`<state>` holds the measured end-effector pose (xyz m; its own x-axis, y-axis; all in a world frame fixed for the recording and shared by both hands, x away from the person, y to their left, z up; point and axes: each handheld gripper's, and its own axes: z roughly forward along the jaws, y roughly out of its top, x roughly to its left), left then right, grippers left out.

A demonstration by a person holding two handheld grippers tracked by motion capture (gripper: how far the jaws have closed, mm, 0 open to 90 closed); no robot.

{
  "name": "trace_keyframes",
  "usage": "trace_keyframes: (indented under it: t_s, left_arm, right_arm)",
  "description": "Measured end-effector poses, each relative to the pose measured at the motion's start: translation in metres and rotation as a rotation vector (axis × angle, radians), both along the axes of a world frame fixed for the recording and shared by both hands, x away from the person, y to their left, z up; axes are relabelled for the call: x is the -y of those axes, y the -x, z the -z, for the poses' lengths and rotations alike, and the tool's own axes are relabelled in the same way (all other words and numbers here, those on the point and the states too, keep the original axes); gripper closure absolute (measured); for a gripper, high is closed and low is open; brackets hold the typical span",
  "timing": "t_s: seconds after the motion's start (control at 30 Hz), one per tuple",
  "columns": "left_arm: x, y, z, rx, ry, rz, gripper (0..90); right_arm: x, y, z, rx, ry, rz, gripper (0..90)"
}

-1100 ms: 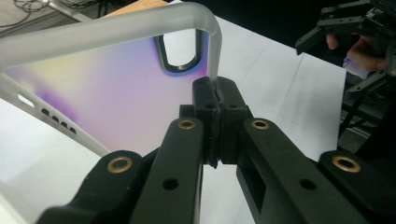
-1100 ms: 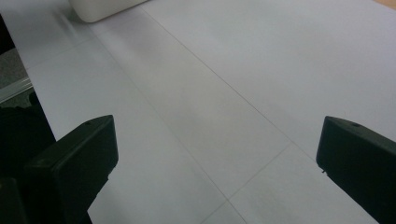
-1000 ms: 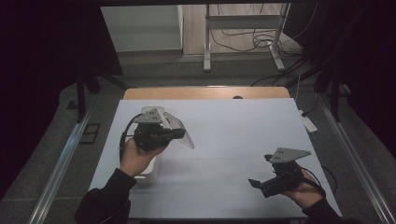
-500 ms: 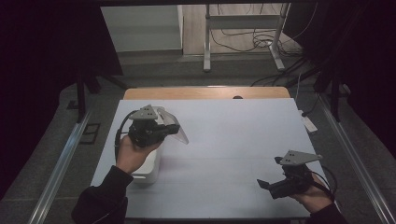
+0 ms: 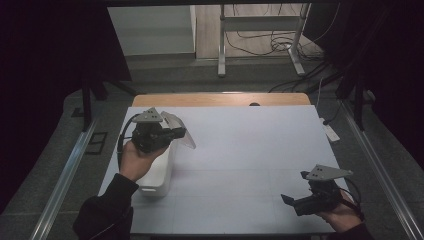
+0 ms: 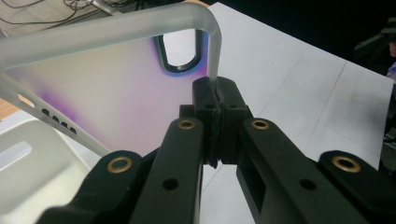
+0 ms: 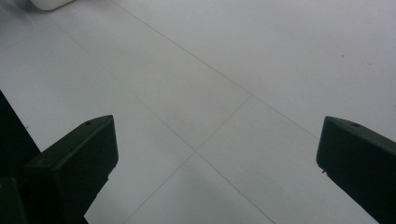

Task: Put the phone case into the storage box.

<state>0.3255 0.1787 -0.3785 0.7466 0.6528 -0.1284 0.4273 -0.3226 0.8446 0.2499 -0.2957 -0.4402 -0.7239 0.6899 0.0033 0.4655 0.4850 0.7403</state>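
Fingers of left gripper pressed fully together on rim of translucent lid, pinching its frosted edge near rounded corner. Lid held tilted in the air over left side of white table, just above and beside white container. Container resting on table under left hand, open top visible in left gripper view. Dark oval loop visible through lid near its top corner. Right gripper well apart, low over near right corner of table, held in right hand. Black pads spread wide, nothing between, bare table surface beyond.
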Motion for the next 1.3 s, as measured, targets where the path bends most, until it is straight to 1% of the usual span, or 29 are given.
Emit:
trace_keyframes:
  t_s: [0.3,0.7,0.73,0.87,0.93,1.3]
  left_arm:
    - [-0.010,-0.005,-0.003,0.000,-0.011,-0.037,88.7]
    - [-0.022,-0.014,-0.005,-0.010,-0.023,-0.083,88.7]
    - [-0.023,-0.014,-0.005,-0.010,-0.023,-0.087,88.7]
    - [-0.026,-0.016,-0.004,-0.014,-0.029,-0.100,88.7]
    - [-0.029,-0.018,-0.004,-0.017,-0.031,-0.115,88.7]
    - [-0.038,-0.023,-0.002,-0.025,-0.036,-0.149,88.7]
  right_arm:
    - [0.018,0.004,0.004,-0.004,-0.001,0.065,0.0]
    - [0.036,0.010,0.007,-0.009,-0.029,0.140,0.0]
    - [0.037,0.011,0.007,-0.009,-0.026,0.145,0.0]
    - [0.040,0.012,0.008,-0.009,-0.027,0.162,0.0]
    - [0.042,0.012,0.008,-0.008,-0.025,0.168,0.0]
    - [0.051,0.015,0.009,-0.012,-0.025,0.203,0.0]
